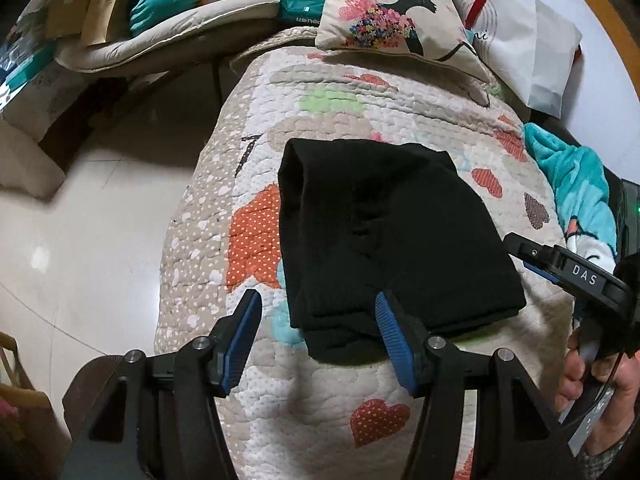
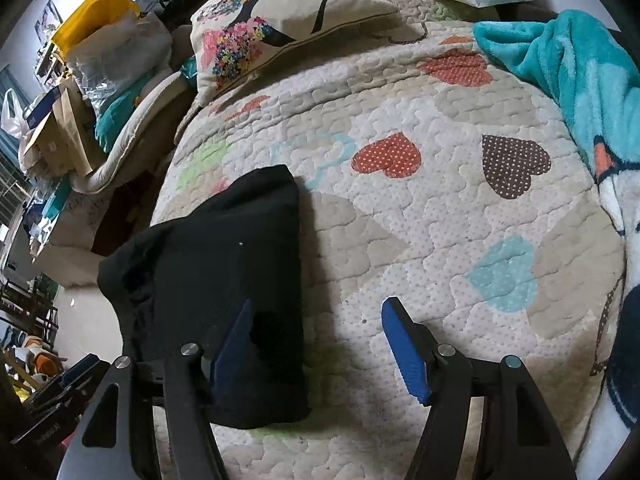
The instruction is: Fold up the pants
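The black pants (image 1: 392,236) lie folded into a compact rectangle on the quilted heart-pattern bedspread (image 1: 320,384). My left gripper (image 1: 318,306) is open, above the folded pants' near left corner, holding nothing. My right gripper (image 2: 316,312) is open and empty, over the right edge of the pants (image 2: 224,280); its left finger is above the cloth. The right gripper also shows at the right edge of the left wrist view (image 1: 536,256), held by a hand.
A printed pillow (image 1: 392,12) and a white bag (image 1: 532,48) lie at the bed's head. A teal blanket (image 2: 576,80) is bunched along the right side. The bed's left edge drops to a tiled floor (image 1: 100,220), with cluttered boxes and bedding (image 1: 120,20) beyond.
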